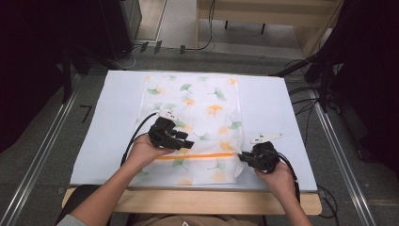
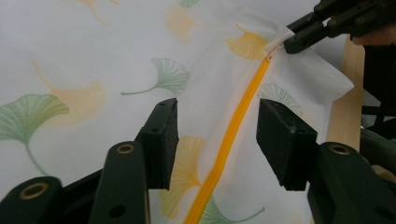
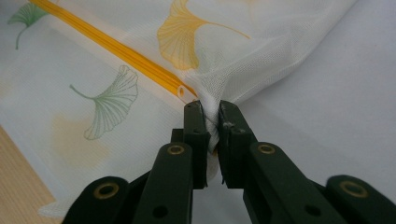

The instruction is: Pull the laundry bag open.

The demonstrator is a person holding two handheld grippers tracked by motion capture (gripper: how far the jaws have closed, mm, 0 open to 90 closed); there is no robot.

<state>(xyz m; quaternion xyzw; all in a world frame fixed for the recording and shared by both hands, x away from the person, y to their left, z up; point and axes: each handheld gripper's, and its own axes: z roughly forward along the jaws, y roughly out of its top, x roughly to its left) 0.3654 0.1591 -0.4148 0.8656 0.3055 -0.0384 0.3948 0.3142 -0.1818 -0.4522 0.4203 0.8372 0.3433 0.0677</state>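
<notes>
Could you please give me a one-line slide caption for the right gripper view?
Right gripper pinches the leaf-print mesh bag beside the end of its orange zipper.

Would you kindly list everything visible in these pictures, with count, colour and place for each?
Fabric cover: one, white with green and orange ginkgo leaves, flat along the table's middle.
Zipper: one, orange, across the cover's near part.
Sheet: one, pale blue-white, covering the table.
Table: one, light wood, near edge exposed.
Cables: several, black, on the floor at right.
Left gripper: one, black, open over the zipper.
Right gripper: one, black, pinching the cover's edge by the zipper end.
</notes>
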